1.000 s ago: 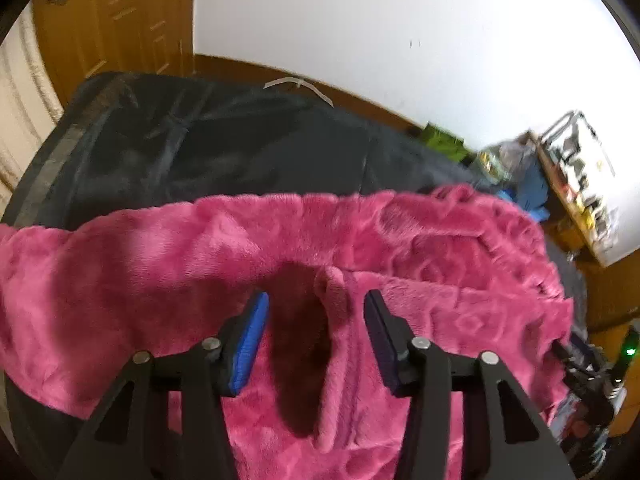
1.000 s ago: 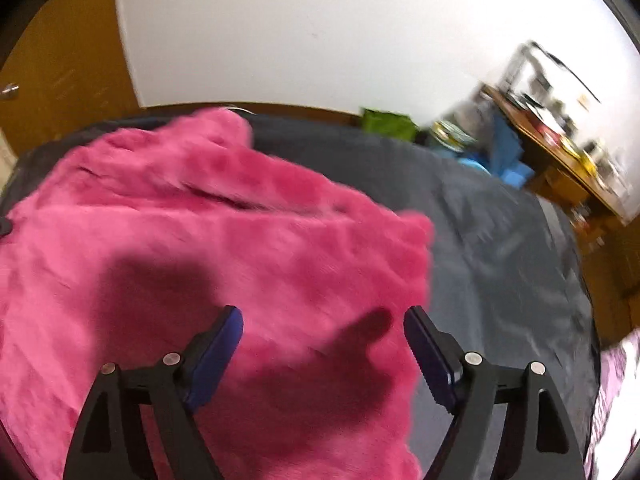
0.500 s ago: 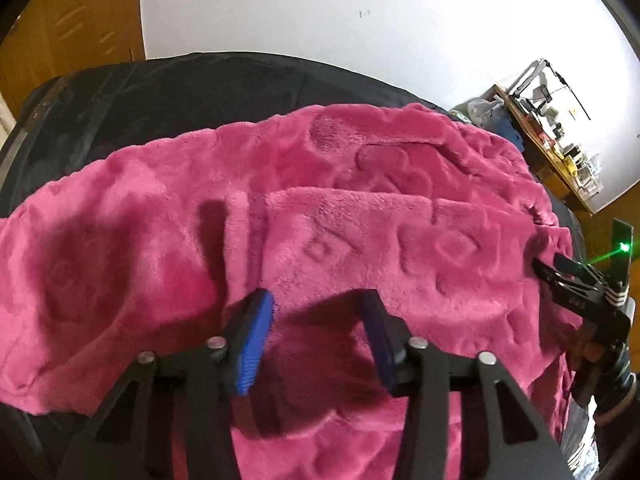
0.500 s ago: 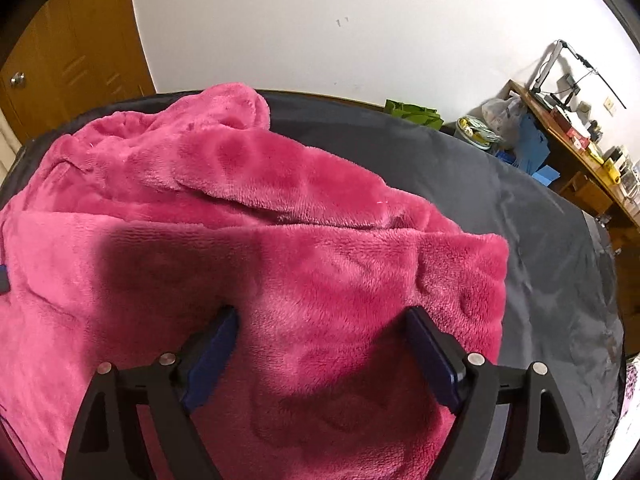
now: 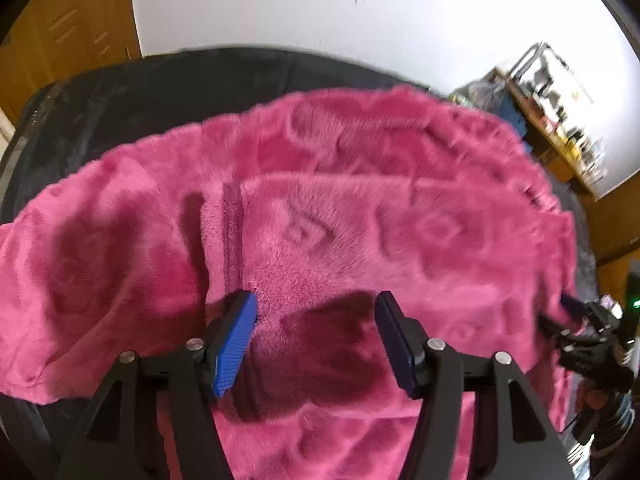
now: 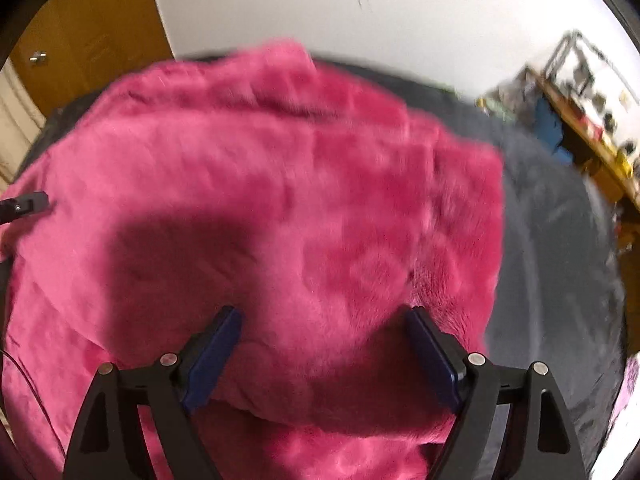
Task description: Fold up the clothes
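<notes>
Pink fleece garment (image 5: 360, 240) spread over dark cover (image 5: 160, 88), filling most of both wrist views; embossed shapes pressed in its pile. In the left wrist view, one layer folded over another, the fold edge running from centre toward 12 o'clock. Dark cover showing past the garment from 9 to 12 o'clock; in the right wrist view (image 6: 560, 248), at 3 o'clock.

Left gripper (image 5: 316, 336) pointed steeply down above the fleece, jaws opening, about half apart. Blue pad at 7 o'clock, dark pad at 5 o'clock. Fleece lying under the gap, but not pinched by either pad as far as visible; a shadow between them.

Right gripper (image 6: 324, 356) also pointed steeply down, jaws wide apart, over the garment's near edge and close to its right corner. A raised fold of fleece bulging in the gap; contact with the pads not possible to tell because of blur, no clear pinching.

Right gripper seen also in the left wrist view at 4 o'clock (image 5: 576, 312), at the garment's right border. White wall (image 5: 360, 20) at 12 o'clock, wooden door (image 6: 80, 40) at 10 o'clock, cluttered desk (image 6: 592, 128) at 2 o'clock.
</notes>
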`<state>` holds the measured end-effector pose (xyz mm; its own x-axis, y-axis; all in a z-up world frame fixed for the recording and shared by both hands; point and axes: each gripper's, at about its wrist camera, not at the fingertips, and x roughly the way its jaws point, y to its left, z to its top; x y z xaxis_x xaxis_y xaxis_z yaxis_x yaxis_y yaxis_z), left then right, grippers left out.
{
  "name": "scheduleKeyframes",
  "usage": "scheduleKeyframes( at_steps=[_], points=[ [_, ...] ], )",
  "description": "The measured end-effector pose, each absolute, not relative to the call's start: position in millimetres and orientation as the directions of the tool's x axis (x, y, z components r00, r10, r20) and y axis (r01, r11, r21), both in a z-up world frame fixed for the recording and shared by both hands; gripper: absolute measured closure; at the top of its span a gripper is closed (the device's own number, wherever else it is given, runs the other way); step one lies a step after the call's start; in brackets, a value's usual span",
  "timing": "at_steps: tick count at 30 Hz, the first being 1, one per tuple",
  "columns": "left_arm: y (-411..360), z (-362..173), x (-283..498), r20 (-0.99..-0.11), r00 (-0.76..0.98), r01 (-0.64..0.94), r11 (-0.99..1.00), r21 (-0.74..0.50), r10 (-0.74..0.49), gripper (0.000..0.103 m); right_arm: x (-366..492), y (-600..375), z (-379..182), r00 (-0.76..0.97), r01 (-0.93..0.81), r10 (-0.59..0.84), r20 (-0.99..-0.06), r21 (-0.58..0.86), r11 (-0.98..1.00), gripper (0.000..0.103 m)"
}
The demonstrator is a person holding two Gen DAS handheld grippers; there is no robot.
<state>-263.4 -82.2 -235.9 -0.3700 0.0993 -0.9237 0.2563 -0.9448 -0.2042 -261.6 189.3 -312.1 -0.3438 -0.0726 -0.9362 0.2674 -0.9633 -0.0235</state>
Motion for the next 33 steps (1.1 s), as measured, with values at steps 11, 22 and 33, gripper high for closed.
scheduleKeyframes(
  at_steps=[11,22,33],
  points=[
    [-58.9,-216.2,-259.5,-0.929,-0.341,0.25,-0.938,-0.24,0.146,0.027,-215.1,207.1,-272.9,-0.329,0.259,-0.094,-0.94,0.006,-0.966,0.014],
    [-12.7,-224.3,-167.8,-0.932,-0.173,0.183,-0.919,-0.349,0.319,0.025,-86.7,233.9,-280.7,-0.13,0.363,-0.21,-0.969,0.15,-0.92,0.014],
    [3.1,-239.8,-91.1,-0.967,-0.181,0.348,-0.908,-0.234,0.18,0.025,-31.0,229.7,-314.8,-0.176,0.524,-0.091,-0.98,-0.015,-0.852,0.007]
  ],
)
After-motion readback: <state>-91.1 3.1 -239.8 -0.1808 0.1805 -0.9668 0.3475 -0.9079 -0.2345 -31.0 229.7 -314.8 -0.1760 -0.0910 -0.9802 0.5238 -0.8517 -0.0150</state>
